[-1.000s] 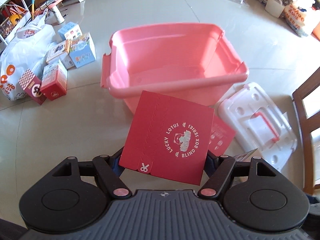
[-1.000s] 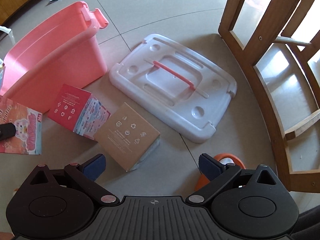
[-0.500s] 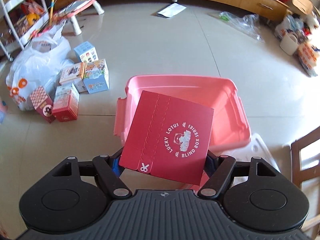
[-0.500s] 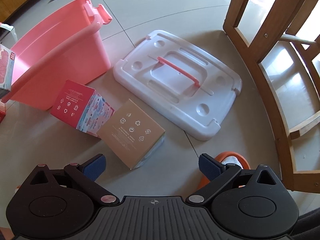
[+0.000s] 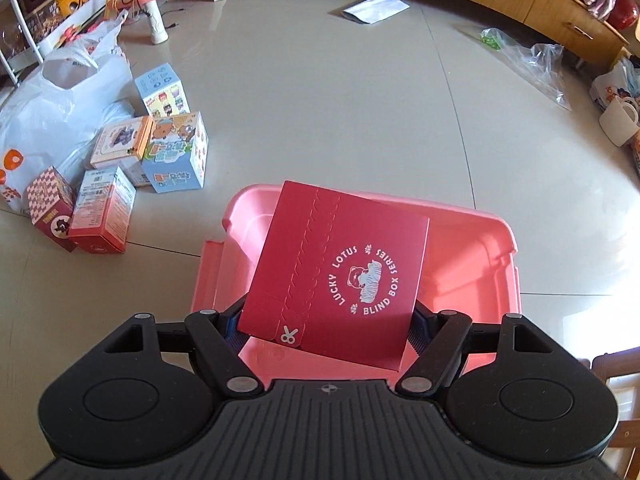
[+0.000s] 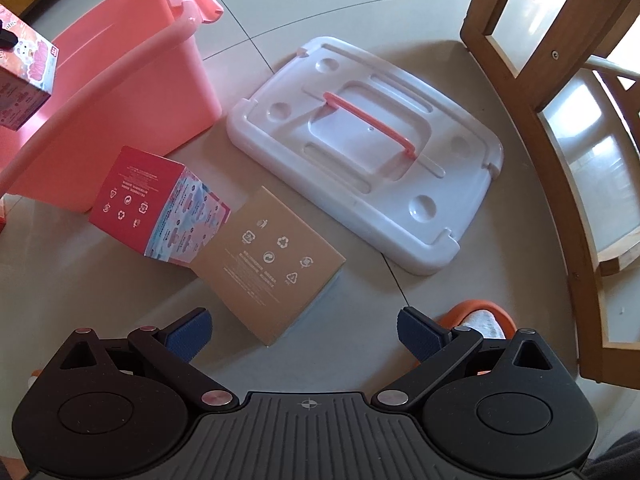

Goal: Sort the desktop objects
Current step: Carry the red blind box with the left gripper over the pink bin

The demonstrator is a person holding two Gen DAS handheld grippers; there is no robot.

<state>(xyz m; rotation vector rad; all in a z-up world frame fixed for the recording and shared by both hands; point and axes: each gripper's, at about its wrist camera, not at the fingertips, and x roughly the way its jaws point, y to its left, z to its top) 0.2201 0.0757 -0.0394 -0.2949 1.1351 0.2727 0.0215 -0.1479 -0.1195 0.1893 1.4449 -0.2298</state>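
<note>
The left claw (image 5: 326,322) pinches the red blind box (image 5: 336,272) above the pink bin (image 5: 472,248); released askew, it could catch the rim. The right claw (image 6: 302,330) hangs spread, holding nothing.

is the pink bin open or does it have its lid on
Open. The pink bin has no lid on its rim; the white lid lies flat on the floor beside it, pink handle up.

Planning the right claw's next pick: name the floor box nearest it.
The tan box, lying just ahead of the open right claw; the red-and-pastel box sits farther, by the bin.
</note>
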